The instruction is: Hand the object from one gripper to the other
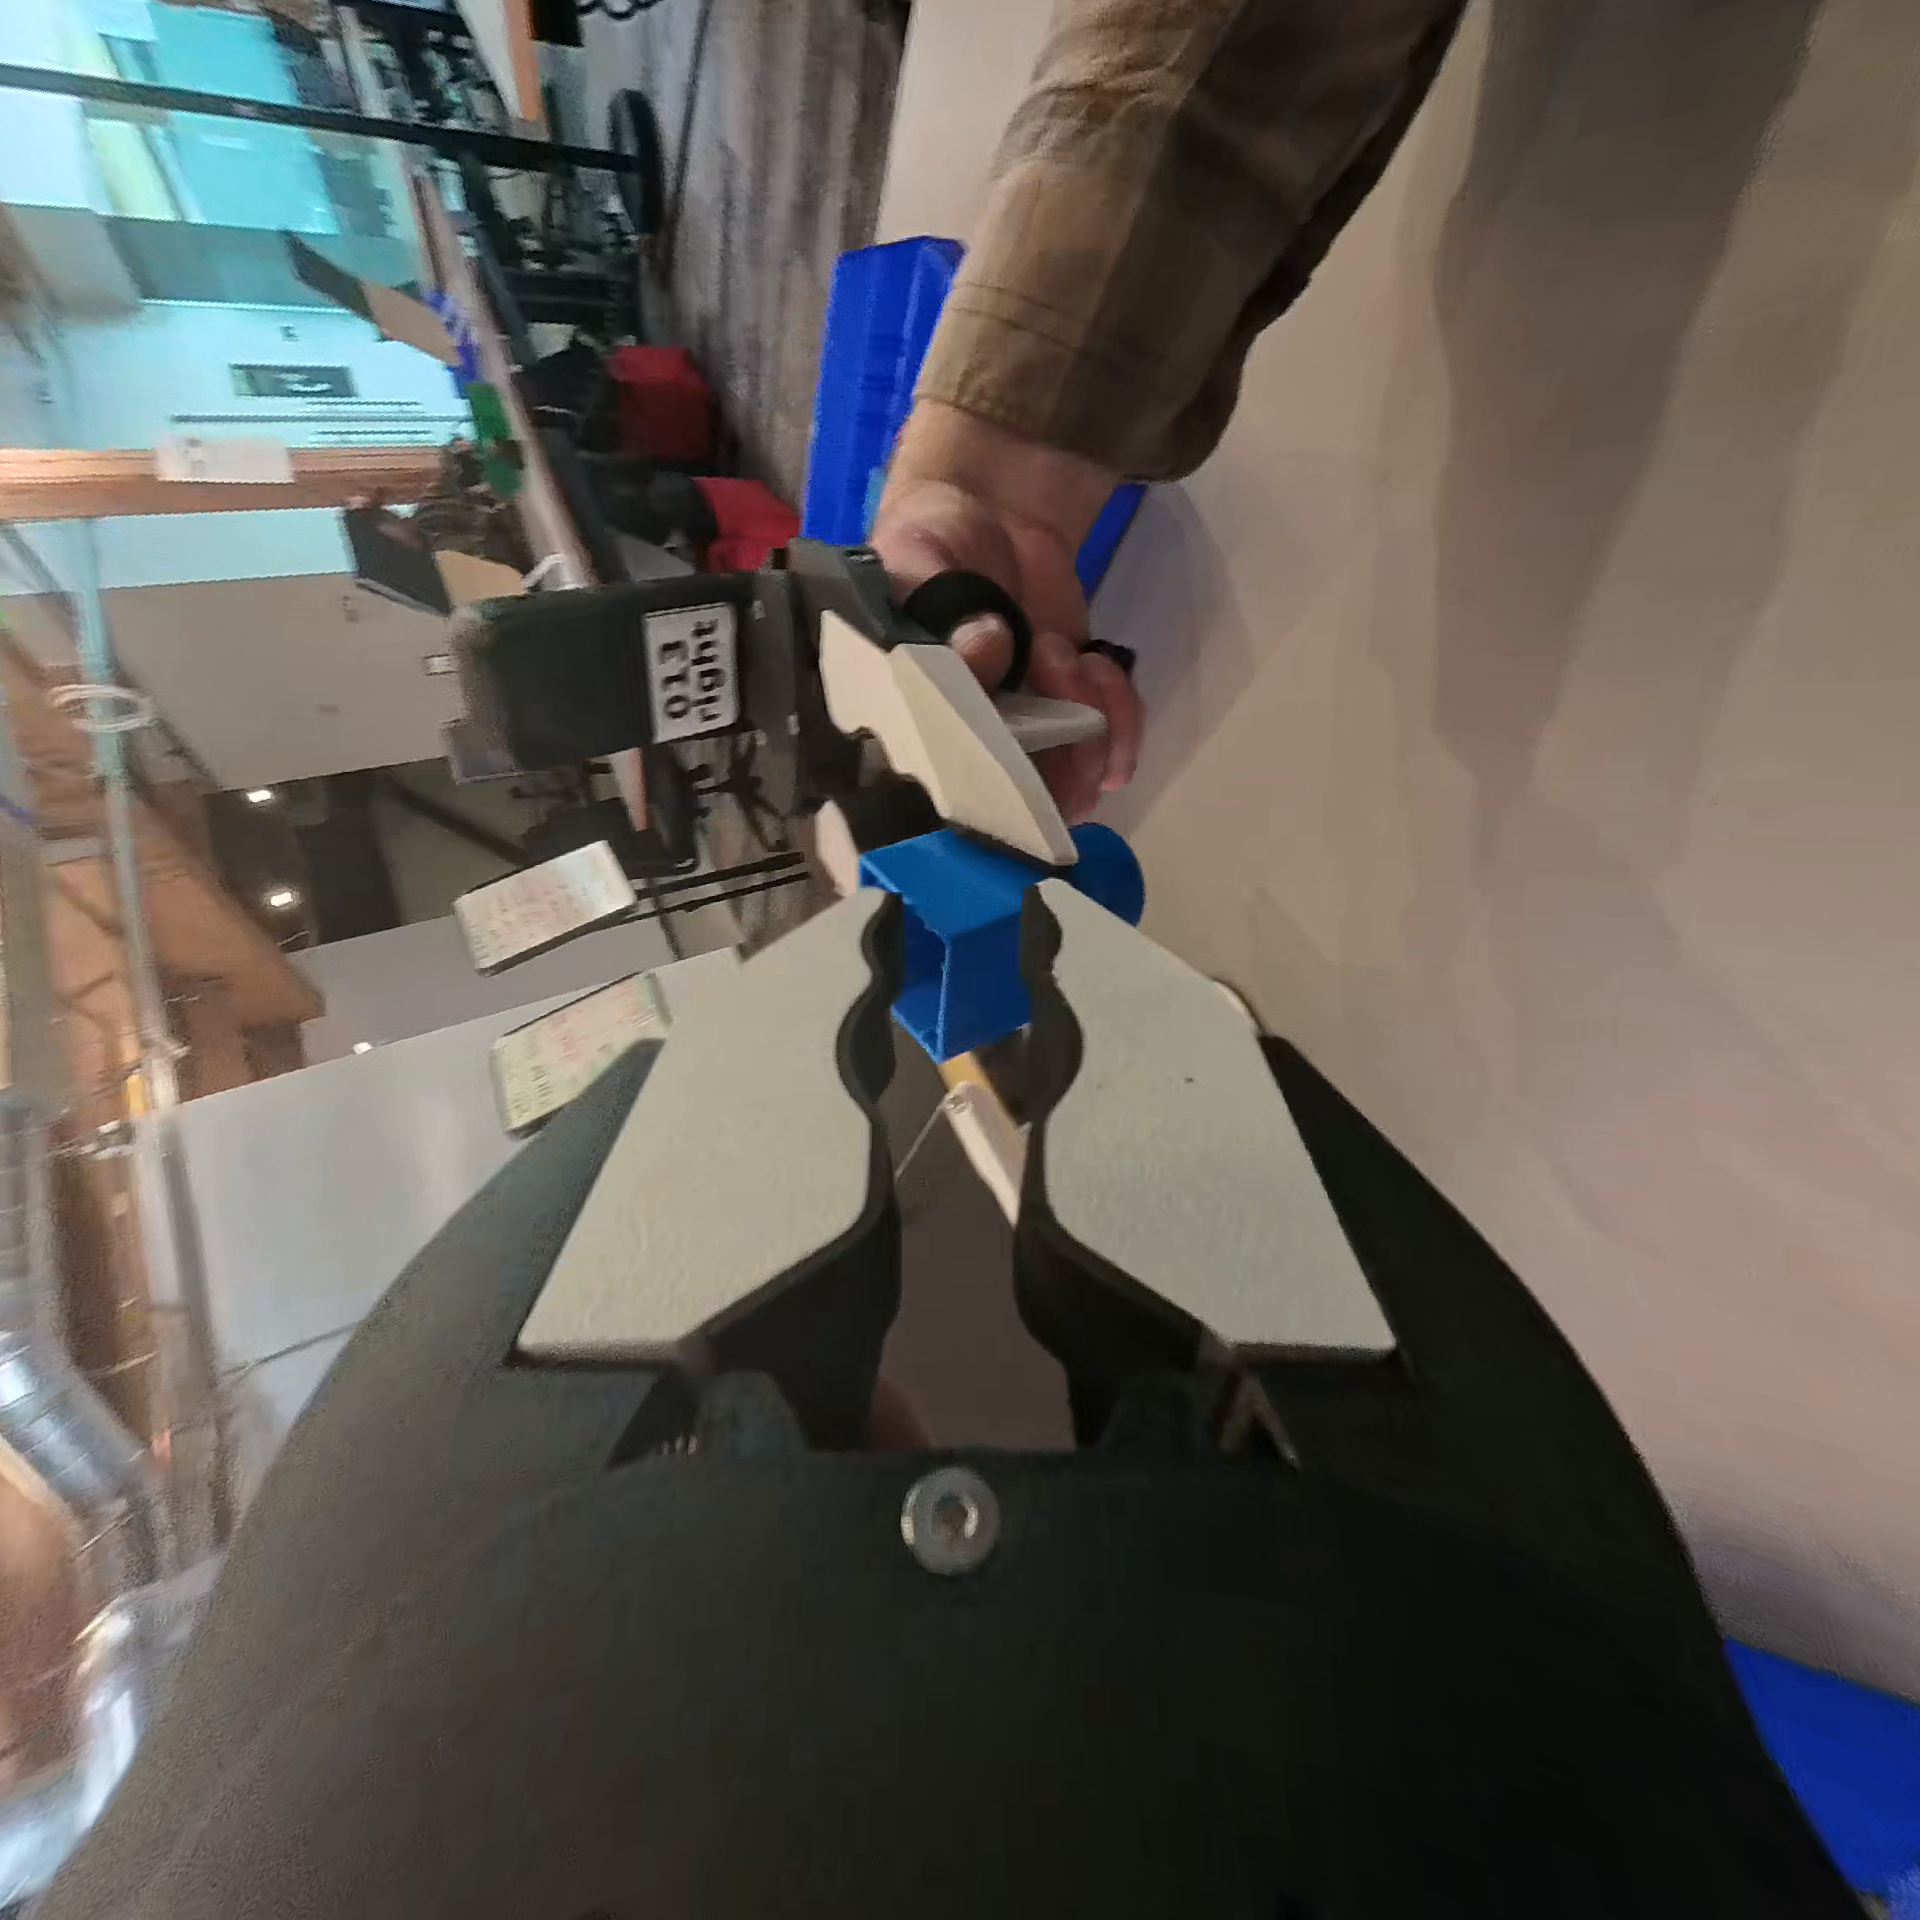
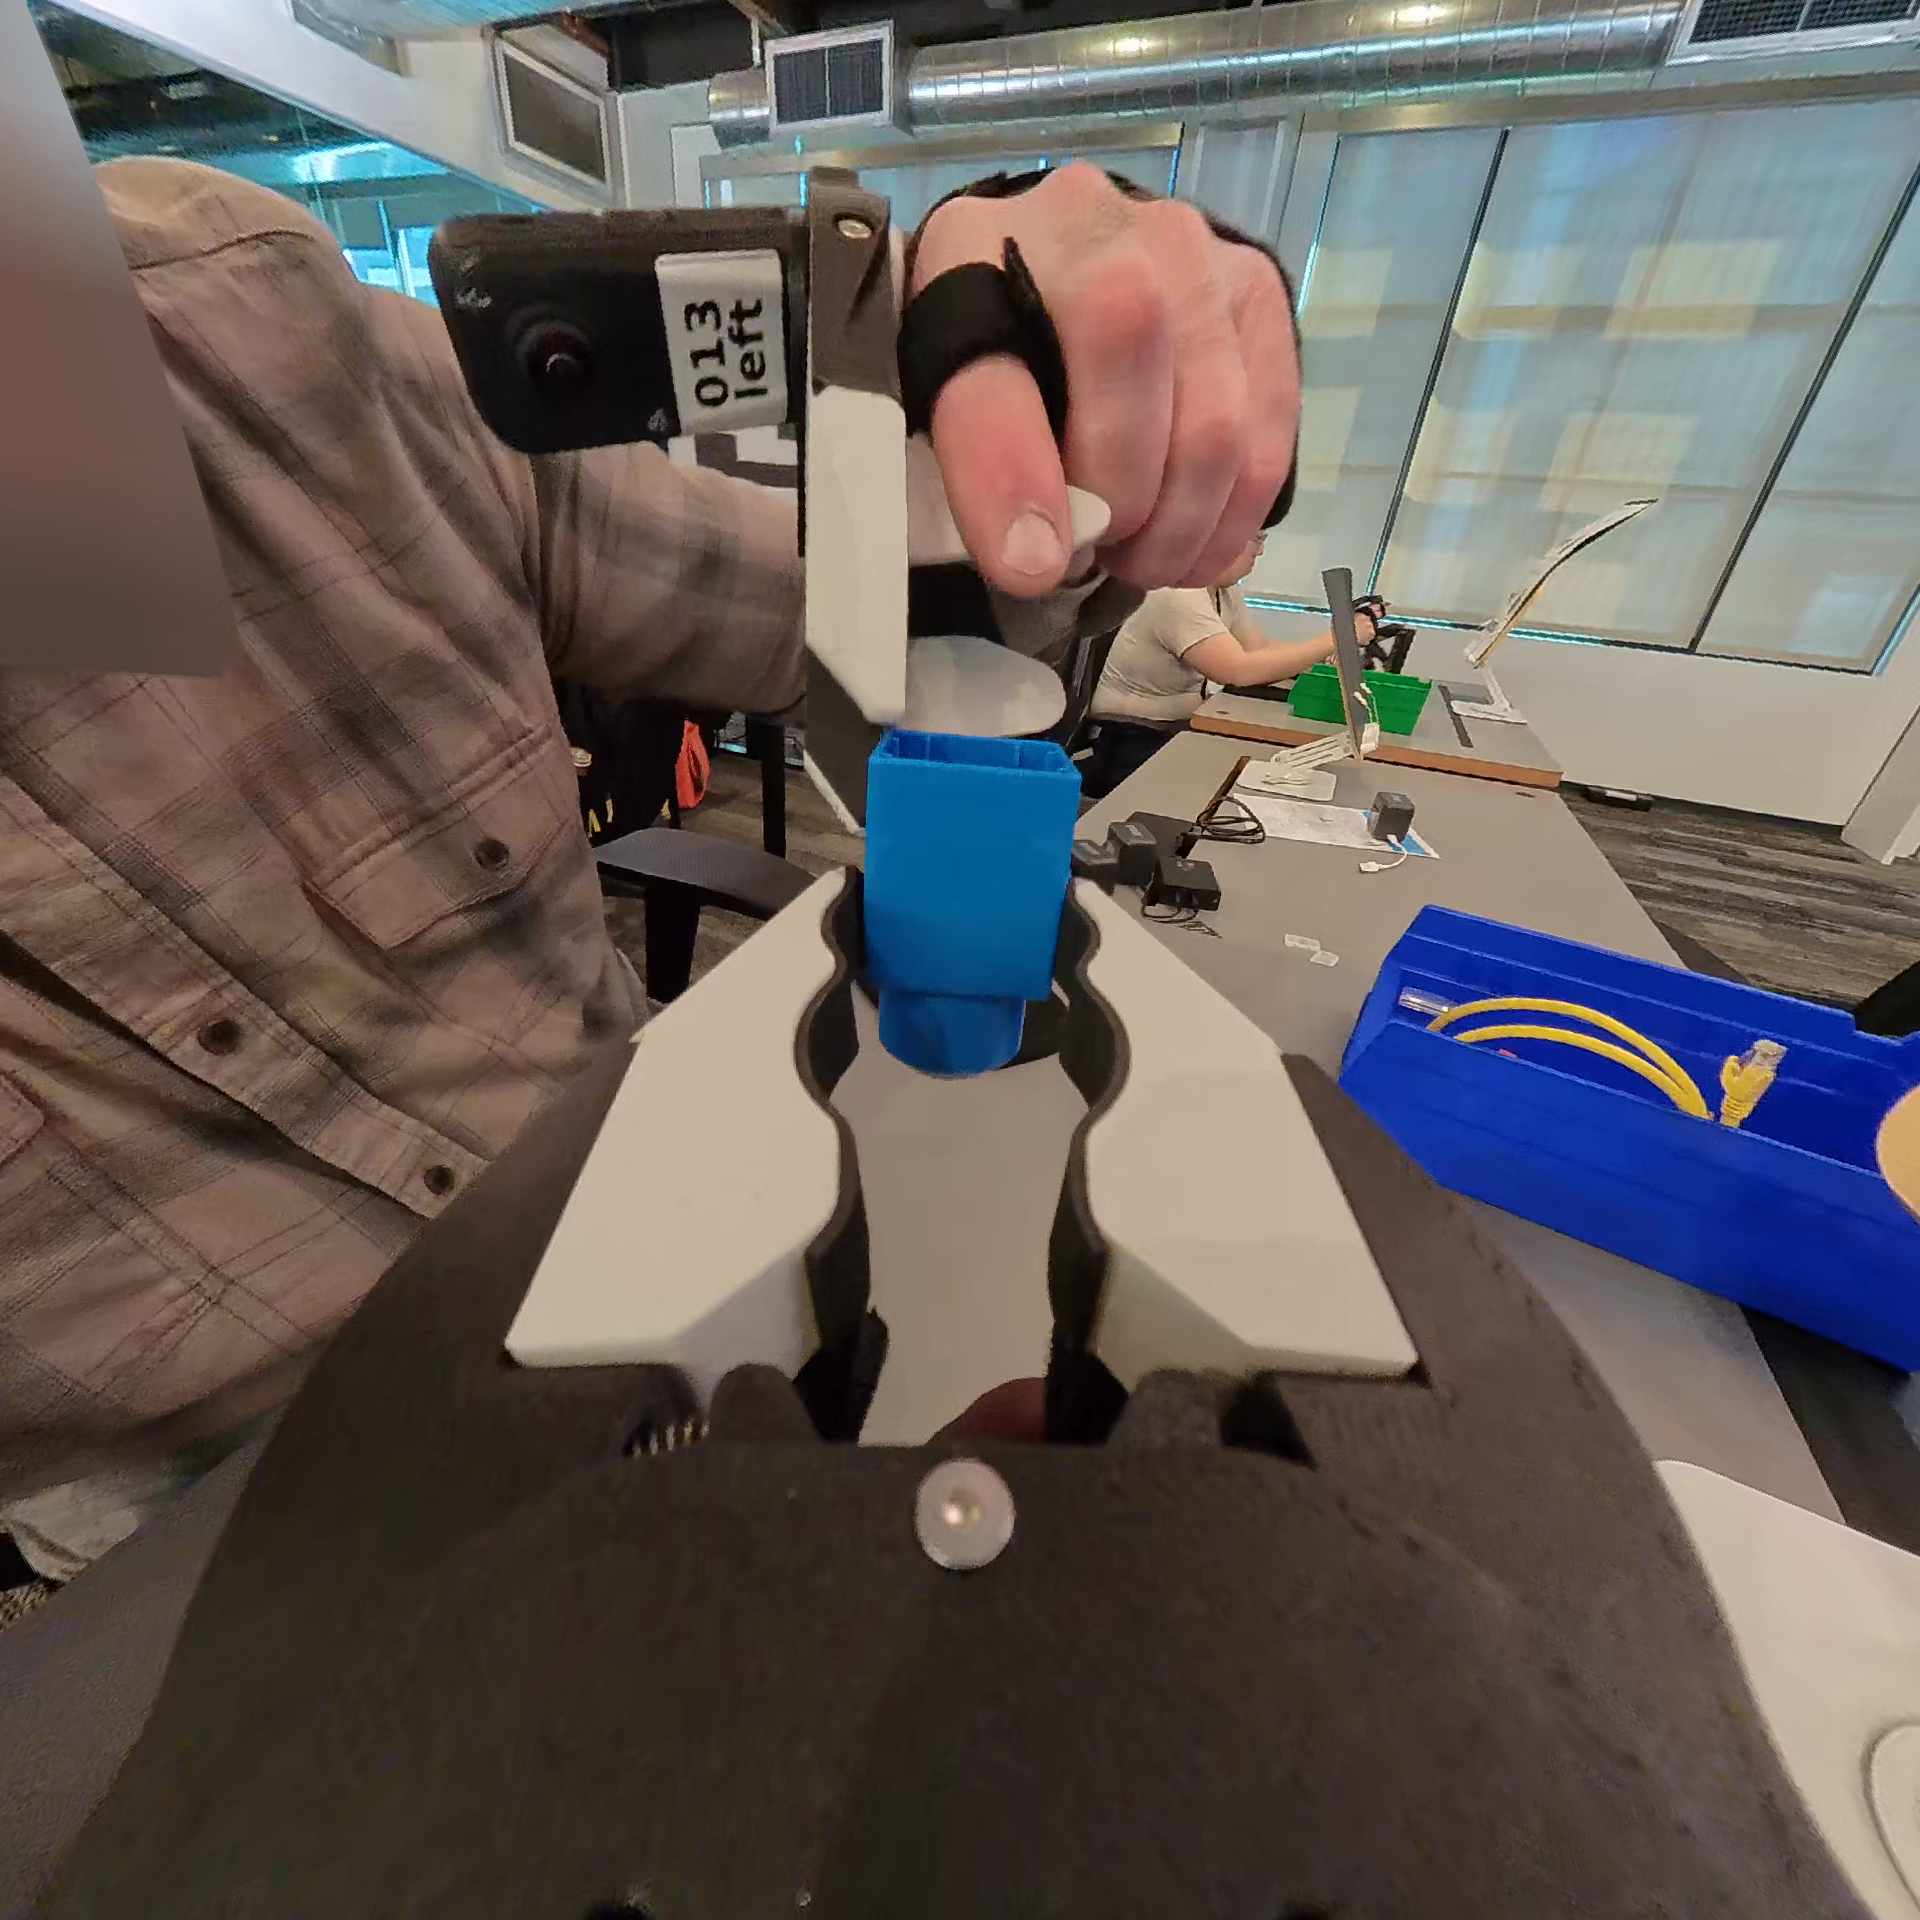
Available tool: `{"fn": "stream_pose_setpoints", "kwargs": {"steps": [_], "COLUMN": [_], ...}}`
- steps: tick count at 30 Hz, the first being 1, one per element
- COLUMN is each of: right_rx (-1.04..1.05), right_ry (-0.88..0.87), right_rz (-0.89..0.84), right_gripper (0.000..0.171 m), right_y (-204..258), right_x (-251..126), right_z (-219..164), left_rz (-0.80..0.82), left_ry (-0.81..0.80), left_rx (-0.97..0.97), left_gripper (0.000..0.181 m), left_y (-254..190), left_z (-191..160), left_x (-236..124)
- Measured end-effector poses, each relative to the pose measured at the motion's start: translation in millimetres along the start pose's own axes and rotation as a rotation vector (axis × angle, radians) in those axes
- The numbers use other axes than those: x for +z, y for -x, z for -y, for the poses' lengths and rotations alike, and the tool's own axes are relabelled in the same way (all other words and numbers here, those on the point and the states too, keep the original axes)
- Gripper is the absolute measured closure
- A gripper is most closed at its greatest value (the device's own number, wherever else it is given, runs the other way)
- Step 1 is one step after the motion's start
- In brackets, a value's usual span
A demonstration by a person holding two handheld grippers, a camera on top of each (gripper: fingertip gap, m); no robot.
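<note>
The right gripper (image 2: 961, 935) pinches the blue object (image 2: 966, 883) by the lower part of its square body, its two pale fingers (image 2: 727, 1122) pressed against either side, the round stub at the bottom hanging free between them. In the left wrist view the left gripper (image 1: 961, 935) also has its fingertips against the same blue object (image 1: 961, 961), so both seem to have it at once, held in the air above the table (image 2: 1299, 935). The risk, as I judge it, lies in the timing: if one gripper lets go before the other has a firm bite, the smooth plastic could slip and drop. The left gripper's contact sits close to the open end, a shallow hold that could twist the piece when the other pulls away. Both held tight while the hands part would wrench it instead. Further off, a blue bin (image 2: 1621, 1143) with a yellow cable (image 2: 1579, 1039) lies to the side; a fallen piece could bounce towards it.
</note>
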State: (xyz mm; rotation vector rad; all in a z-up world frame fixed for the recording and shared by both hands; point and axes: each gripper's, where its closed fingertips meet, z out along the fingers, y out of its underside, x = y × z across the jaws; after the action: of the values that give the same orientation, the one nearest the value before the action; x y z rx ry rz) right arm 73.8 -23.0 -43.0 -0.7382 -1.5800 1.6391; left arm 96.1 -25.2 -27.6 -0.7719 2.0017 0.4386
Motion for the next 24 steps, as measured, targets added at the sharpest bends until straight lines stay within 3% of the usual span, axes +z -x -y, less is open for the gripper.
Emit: {"fn": "stream_pose_setpoints", "kwargs": {"steps": [12, 24], "right_rx": [-0.052, -0.064], "right_ry": [0.219, 0.262], "right_rz": [0.058, 0.029], "right_gripper": [0.138, 0.138], "right_y": [18, 15], "right_x": [4, 3], "right_z": [-32, -36], "left_rz": [-0.254, -0.197], "left_ry": [-0.046, -0.024], "left_rx": [-0.066, -0.065], "left_gripper": [0.181, 0.181], "left_y": [-26, -31], "left_z": [16, 12], "left_x": [5, 4]}}
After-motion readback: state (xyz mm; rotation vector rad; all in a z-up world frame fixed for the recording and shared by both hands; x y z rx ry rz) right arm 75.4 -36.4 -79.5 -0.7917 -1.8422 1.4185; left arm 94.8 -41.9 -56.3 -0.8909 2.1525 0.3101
